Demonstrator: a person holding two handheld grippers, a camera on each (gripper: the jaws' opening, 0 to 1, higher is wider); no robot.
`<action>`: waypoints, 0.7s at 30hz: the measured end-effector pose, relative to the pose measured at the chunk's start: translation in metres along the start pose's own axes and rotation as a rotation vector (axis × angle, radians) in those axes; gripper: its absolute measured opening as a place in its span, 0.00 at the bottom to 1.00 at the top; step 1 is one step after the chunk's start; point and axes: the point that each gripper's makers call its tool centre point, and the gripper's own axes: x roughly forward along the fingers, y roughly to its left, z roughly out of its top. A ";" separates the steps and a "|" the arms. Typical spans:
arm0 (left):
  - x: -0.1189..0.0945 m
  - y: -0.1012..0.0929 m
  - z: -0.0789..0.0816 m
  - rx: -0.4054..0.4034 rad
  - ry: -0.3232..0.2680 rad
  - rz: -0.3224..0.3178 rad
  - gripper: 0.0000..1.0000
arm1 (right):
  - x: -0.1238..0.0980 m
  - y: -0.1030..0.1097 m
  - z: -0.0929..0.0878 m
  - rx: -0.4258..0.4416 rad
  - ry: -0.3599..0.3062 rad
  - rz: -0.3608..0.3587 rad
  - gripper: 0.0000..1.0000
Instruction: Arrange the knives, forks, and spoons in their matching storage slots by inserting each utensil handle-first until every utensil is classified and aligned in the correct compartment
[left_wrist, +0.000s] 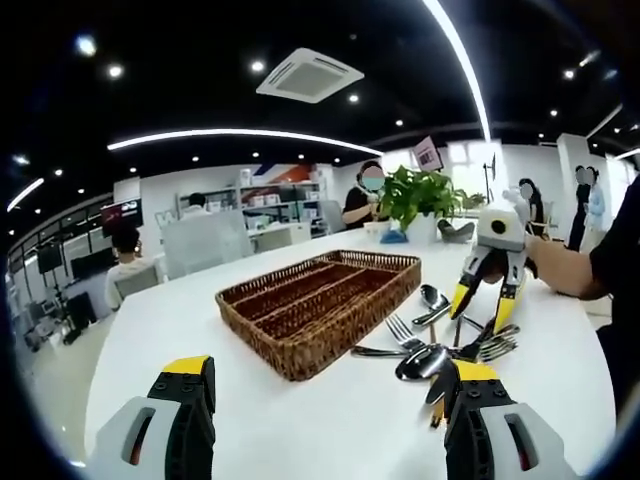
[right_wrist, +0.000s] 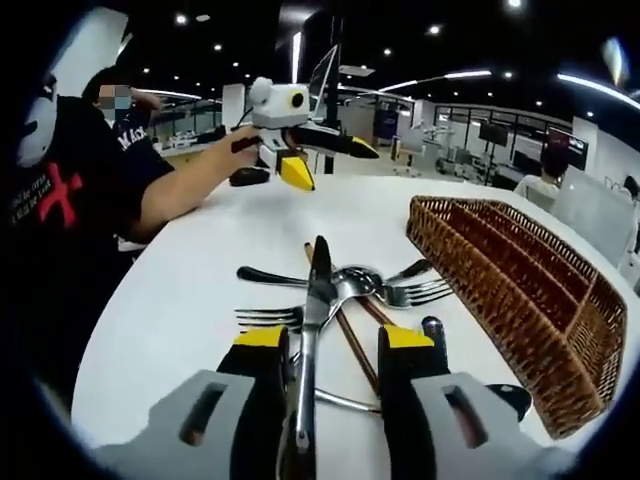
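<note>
From my left gripper view, the white surface (left_wrist: 300, 420) runs out ahead of me. At about one o'clock on its far edge stands a leafy potted plant (left_wrist: 420, 195). Behind it a person in dark clothes (left_wrist: 365, 200) sits facing my way. At nine o'clock another seated person (left_wrist: 128, 262) is beside a pale chair (left_wrist: 205, 243). Shelving with boxes (left_wrist: 285, 198) lines the back wall near twelve o'clock, and a square ceiling vent (left_wrist: 308, 75) hangs overhead. Two people (left_wrist: 588, 205) stand at three o'clock. In my right gripper view, monitors (right_wrist: 495, 132) show at two o'clock.
</note>
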 end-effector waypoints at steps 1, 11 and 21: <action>0.000 0.000 0.000 -0.001 -0.001 -0.002 1.00 | 0.000 0.000 0.000 0.001 0.000 0.001 0.32; 0.000 0.002 0.000 -0.002 -0.001 0.000 1.00 | 0.004 0.006 -0.003 0.020 0.013 0.024 0.25; 0.000 0.001 0.002 0.002 -0.004 0.002 1.00 | 0.010 0.009 -0.008 0.035 0.042 0.033 0.20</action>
